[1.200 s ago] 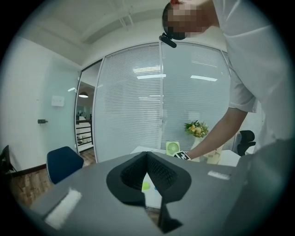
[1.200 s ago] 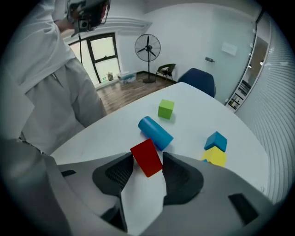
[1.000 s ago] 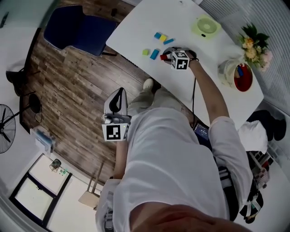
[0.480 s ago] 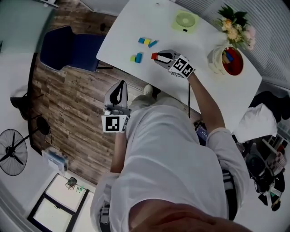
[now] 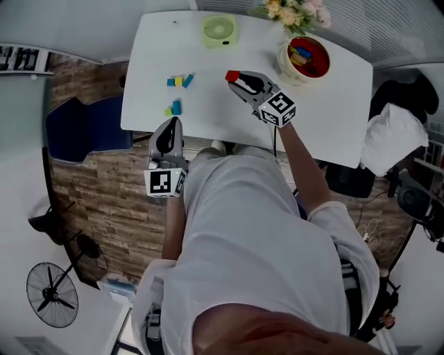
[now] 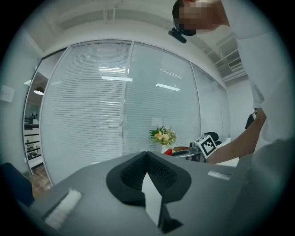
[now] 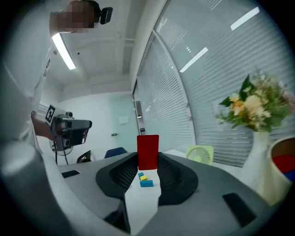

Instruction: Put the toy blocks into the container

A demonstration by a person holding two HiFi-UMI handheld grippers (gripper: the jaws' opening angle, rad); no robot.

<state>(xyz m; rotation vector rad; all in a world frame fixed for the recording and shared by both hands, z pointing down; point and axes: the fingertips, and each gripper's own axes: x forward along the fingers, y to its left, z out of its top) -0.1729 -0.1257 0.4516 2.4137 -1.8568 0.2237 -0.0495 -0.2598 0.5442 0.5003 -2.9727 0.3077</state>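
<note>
My right gripper (image 5: 234, 78) is shut on a red block (image 5: 232, 75) and holds it above the white table (image 5: 208, 104), between the loose blocks and the container. In the right gripper view the red block (image 7: 148, 152) stands upright between the jaws. Several loose blocks lie at the table's left: a blue one (image 5: 171, 82), a yellow one (image 5: 179, 81), a green one (image 5: 168, 111). The red-lined container (image 5: 305, 59) at the back right holds several blocks. My left gripper (image 5: 170, 128) is shut and empty at the table's near left edge.
A green fan (image 5: 219, 31) and a vase of flowers (image 5: 291, 10) stand at the table's far edge, the flowers right beside the container. A blue chair (image 5: 87, 132) stands left of the table. White cloth (image 5: 388, 142) lies at the right.
The right gripper has lifted the red block away from the loose blocks and carried it right, toward the container. The left gripper has come up to the table's edge. The head view has swung.
</note>
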